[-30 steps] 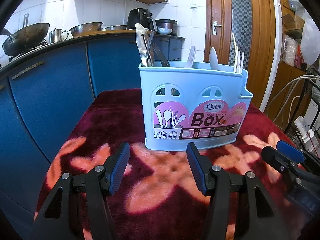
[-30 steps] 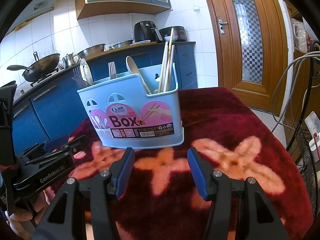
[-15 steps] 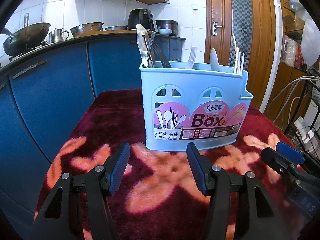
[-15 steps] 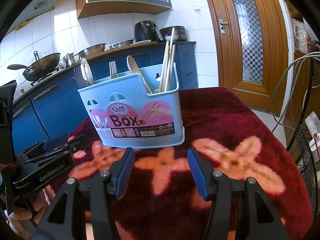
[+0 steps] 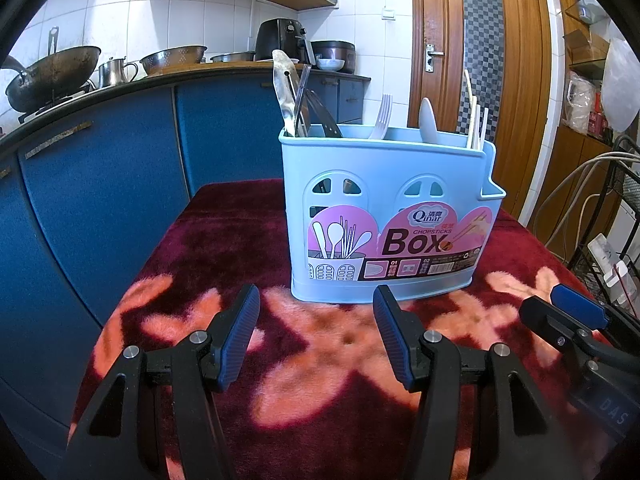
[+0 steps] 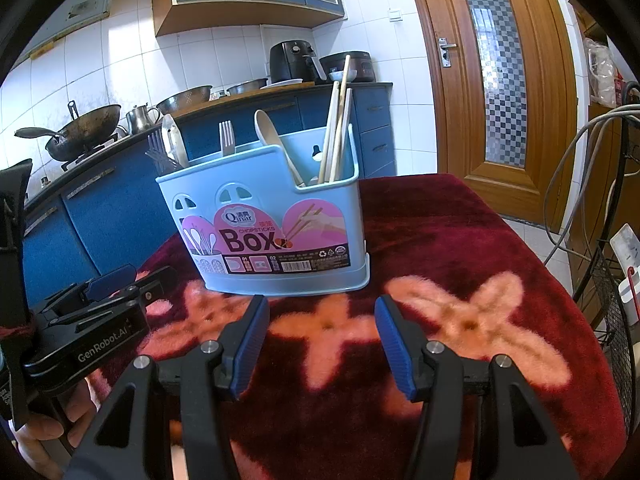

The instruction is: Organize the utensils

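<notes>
A light blue utensil box [image 5: 388, 216] [image 6: 276, 220] stands upright on the dark red flowered tablecloth [image 5: 224, 264] [image 6: 460, 248]. Metal utensils [image 5: 294, 96] fill its left compartment, a white fork [image 5: 382, 114] [image 6: 226, 136] and a white spoon [image 5: 428, 118] [image 6: 276, 142] stand in the middle, and chopsticks [image 6: 338, 120] [image 5: 476, 124] lean in the right compartment. My left gripper [image 5: 316, 320] hovers open just before the box, nothing between its fingers. My right gripper [image 6: 322, 324] is likewise open and empty, in front of the box's right half. Each gripper shows at the edge of the other's view.
Blue kitchen cabinets [image 5: 100, 184] run close along the table's left and far side, with a wok [image 5: 48, 76], a kettle and bowls on the counter. A wooden door [image 6: 492, 68] stands behind. A wire rack with cables [image 6: 612, 280] is at the right.
</notes>
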Tool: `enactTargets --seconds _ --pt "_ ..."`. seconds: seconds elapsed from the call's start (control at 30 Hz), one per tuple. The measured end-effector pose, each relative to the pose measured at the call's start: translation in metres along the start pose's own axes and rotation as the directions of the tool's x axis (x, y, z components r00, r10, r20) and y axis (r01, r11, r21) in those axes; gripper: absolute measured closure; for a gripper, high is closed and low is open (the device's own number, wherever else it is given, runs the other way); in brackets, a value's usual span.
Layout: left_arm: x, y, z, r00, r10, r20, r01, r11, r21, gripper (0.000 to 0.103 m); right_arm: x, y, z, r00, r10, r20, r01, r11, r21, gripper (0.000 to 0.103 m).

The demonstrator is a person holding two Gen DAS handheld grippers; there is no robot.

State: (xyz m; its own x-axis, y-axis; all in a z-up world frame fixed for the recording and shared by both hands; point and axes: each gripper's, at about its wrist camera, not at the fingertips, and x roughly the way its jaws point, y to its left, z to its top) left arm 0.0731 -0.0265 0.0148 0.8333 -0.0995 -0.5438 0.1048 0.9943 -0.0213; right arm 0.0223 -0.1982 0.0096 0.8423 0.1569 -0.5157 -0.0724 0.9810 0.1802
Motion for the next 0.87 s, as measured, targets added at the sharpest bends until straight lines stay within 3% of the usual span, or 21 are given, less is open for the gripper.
enactTargets --seconds 0.87 --pt "-0.0014 -0.0006 0.0013 1.000 0.000 0.001 0.000 1.000 -0.005 0.042 -0.0003 -0.0002 0.0000 1.000 0.000 -0.001 0.000 1.000 -0.003 0.045"
